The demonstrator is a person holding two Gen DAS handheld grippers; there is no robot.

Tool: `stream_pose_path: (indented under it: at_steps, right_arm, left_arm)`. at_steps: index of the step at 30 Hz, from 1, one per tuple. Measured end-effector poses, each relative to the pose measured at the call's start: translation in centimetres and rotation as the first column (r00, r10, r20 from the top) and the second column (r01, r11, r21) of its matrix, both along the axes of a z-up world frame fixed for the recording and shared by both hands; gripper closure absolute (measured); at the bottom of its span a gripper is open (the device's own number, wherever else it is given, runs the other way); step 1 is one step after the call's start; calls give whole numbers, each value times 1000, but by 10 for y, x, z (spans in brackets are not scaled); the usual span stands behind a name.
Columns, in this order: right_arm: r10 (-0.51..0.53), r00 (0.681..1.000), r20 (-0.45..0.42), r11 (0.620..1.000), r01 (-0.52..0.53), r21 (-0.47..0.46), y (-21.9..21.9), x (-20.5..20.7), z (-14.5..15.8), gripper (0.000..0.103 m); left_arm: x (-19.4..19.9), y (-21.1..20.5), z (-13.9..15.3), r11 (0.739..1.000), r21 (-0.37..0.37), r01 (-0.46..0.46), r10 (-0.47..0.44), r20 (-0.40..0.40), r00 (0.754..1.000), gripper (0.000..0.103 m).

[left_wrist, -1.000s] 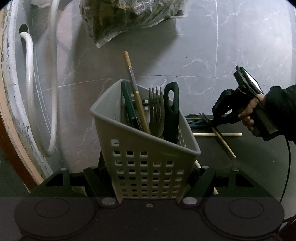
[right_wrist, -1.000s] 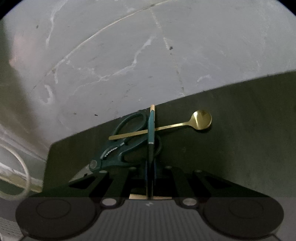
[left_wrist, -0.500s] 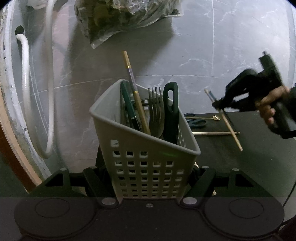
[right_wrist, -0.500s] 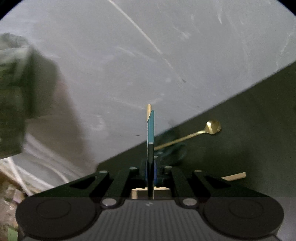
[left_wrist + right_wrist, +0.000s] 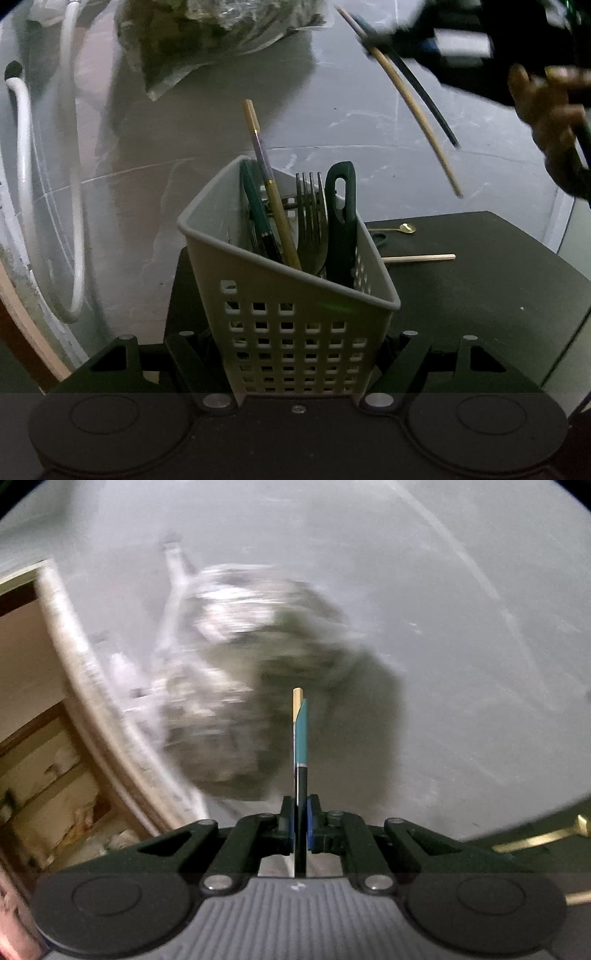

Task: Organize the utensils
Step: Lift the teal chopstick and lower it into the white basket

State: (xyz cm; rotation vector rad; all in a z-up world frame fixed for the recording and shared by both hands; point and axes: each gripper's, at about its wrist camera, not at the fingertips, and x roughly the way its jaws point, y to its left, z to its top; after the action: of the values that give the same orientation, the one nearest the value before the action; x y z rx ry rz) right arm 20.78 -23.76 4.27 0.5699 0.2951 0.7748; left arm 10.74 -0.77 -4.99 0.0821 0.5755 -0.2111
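A grey slotted utensil basket sits between the fingers of my left gripper, which is shut on its sides. Inside stand a fork, a black-handled tool, a gold and purple chopstick and a green-handled utensil. High at the upper right, my right gripper is shut on a pair of chopsticks, one tan and one black, slanting down toward the basket. In the right wrist view the chopsticks stick out from the right gripper. A gold spoon and a wooden chopstick lie on the black table.
A person's hand holds the right gripper. A clear plastic bag lies on the marble floor behind the basket, and a white hose curves at the left. A wooden door frame shows in the blurred right wrist view.
My right gripper has lifted the chopstick pair off the table and swung up, from beside the basket to high above its right. The left gripper and basket have kept still.
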Motion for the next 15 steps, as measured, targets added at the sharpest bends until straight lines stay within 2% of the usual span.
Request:
stream_pose_path:
  at_steps: [3, 6, 10, 15]
  right_arm:
    - [51, 995, 91, 999, -51, -4, 21, -12, 9, 96]
    - [119, 978, 173, 992, -112, -52, 44, -22, 12, 96]
    - [187, 959, 215, 980, -167, -108, 72, -27, 2, 96]
    - [208, 943, 261, 968, -159, -196, 86, -38, -19, 96]
  left_arm:
    - [1, -1, 0, 1000, 1, 13, -13, -4, 1000, 27]
    - [-1, -3, 0, 1000, 1, 25, -25, -6, 1000, 27]
    - [-3, -5, 0, 999, 4, 45, -45, -10, 999, 27]
    - [-6, -5, 1, 999, 8, 52, -52, -12, 999, 27]
